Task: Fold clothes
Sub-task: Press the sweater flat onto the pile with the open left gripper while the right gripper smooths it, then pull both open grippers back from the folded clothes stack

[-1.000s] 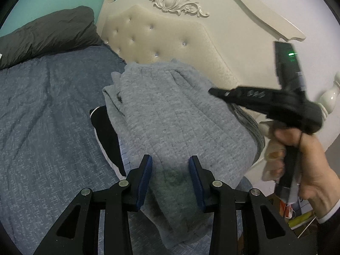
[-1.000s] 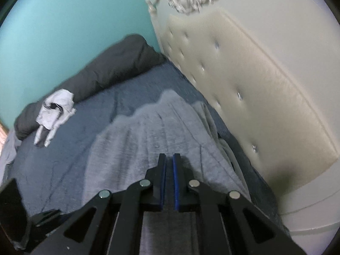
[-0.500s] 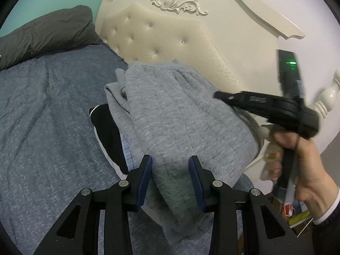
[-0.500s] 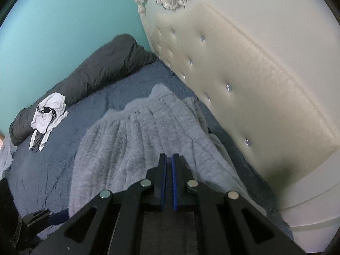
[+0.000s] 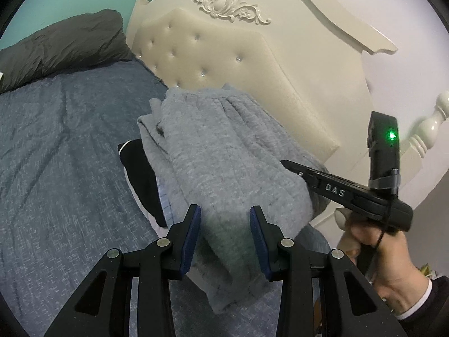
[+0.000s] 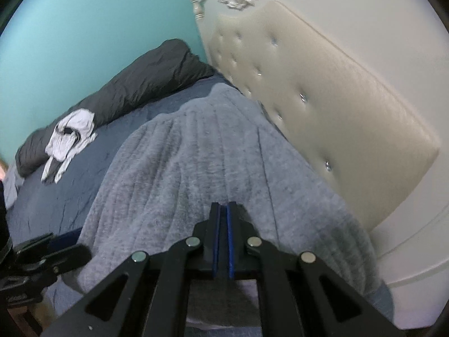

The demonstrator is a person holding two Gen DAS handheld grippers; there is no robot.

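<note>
On bed (image 5: pixel 56 146): folded grey garment (image 5: pixel 224 151), long axis toward headboard (image 5: pixel 224 64).

A bed covered by a blue-grey mottled bedspread (image 5: pixel 64 151) is seen against a teal wall (image 6: pixel 92 25). A cream tufted headboard (image 5: pixel 224 64) with a carved floral ornament (image 5: pixel 228 7) is set at one end, flanked by turned posts (image 5: pixel 426 129). A dark grey rolled duvet (image 6: pixel 134 84) is laid along the bed's wall-side edge.
</note>
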